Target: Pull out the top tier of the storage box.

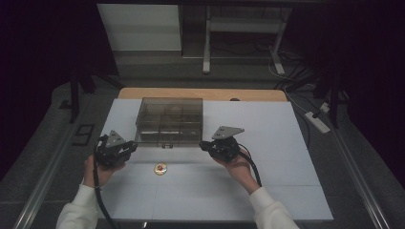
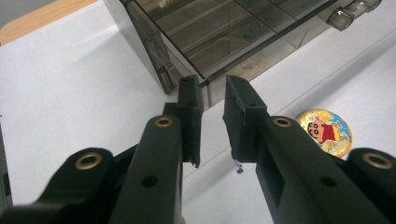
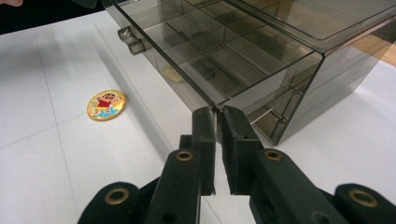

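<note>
Counter with white covering

The counter [image 1: 286,143], wooden at its far edge, carries a smoked-plastic compartment box [image 1: 169,121] toward the back and a round cartoon badge [image 1: 160,168] lying flat just in front of the box, apart from it.

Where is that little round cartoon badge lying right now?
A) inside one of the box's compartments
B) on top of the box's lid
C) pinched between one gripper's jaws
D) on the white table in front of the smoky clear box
D: the cartoon badge lies flat on the white table, in front of the smoky clear box and apart from it, between the left gripper and the right gripper.
</note>
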`<state>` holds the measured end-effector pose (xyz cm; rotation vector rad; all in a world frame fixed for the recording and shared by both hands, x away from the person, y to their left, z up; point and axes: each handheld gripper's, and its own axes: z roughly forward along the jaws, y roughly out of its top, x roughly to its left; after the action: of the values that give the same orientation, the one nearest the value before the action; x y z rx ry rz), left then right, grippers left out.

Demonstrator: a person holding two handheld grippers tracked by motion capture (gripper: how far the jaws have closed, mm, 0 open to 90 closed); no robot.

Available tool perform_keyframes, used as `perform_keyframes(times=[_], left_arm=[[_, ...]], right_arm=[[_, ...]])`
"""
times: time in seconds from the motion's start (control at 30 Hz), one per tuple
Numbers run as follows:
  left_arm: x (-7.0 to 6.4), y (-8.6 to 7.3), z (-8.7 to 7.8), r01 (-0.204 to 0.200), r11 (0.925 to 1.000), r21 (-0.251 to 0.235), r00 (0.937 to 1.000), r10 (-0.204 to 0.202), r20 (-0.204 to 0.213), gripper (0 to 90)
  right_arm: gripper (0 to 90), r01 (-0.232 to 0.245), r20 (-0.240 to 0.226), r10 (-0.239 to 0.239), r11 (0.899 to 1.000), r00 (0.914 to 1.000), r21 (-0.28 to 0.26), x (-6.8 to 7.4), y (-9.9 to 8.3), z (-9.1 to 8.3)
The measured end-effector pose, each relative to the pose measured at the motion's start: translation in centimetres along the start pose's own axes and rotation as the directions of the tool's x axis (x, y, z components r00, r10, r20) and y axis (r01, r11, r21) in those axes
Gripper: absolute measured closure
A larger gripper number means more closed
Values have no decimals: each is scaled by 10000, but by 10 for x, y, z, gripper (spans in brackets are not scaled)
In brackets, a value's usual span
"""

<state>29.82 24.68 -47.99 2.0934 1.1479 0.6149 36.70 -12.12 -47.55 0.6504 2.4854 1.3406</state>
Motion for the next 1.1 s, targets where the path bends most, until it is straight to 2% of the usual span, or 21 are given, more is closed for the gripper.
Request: perform_keyframes(times=[1.1], left_arm=[[-4, -2, -3, -168, 9998, 97, 9998, 168, -63, 753]], right_arm=[[831, 241, -117, -240, 9996, 9996, 125, 3, -2, -2]])
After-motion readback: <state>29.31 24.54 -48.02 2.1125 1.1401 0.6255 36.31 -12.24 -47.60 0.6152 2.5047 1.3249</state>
